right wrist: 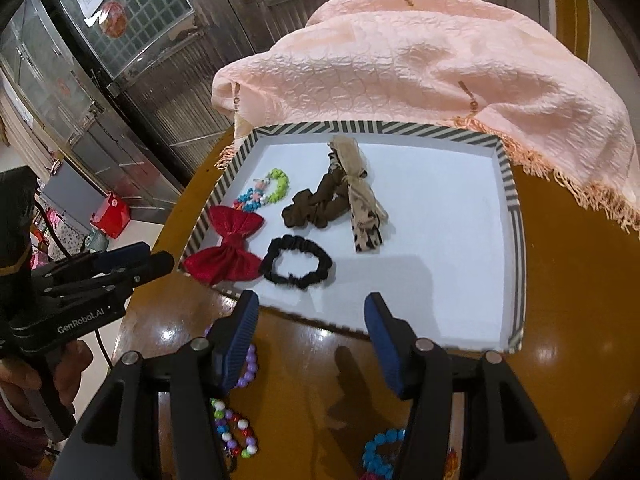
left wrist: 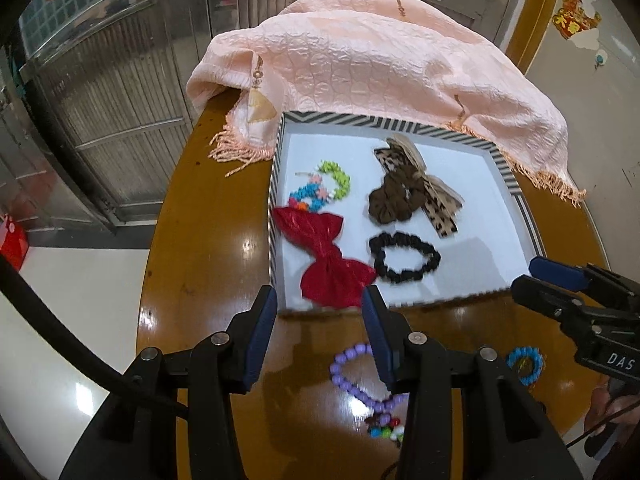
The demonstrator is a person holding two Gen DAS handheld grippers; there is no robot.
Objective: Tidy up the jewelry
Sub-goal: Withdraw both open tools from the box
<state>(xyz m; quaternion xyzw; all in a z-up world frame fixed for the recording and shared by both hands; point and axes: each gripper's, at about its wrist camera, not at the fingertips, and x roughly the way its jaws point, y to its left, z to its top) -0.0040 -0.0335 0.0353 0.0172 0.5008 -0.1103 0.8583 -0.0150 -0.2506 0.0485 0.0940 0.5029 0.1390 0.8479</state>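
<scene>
Both grippers hover over the tabletop at the tray's near edge. Left gripper: jaws apart, nothing between. Right gripper: jaws wide, empty.

Still loose on the tabletop: purple bead bracelet, blue bead bracelet, multicolour bead bracelet. Judged light, limp on their cords, with hard, slippery beads. Best pinched across one strand of the loop.

Round glossy wooden table, pale tiled floor, metal shutter doors behind
</scene>
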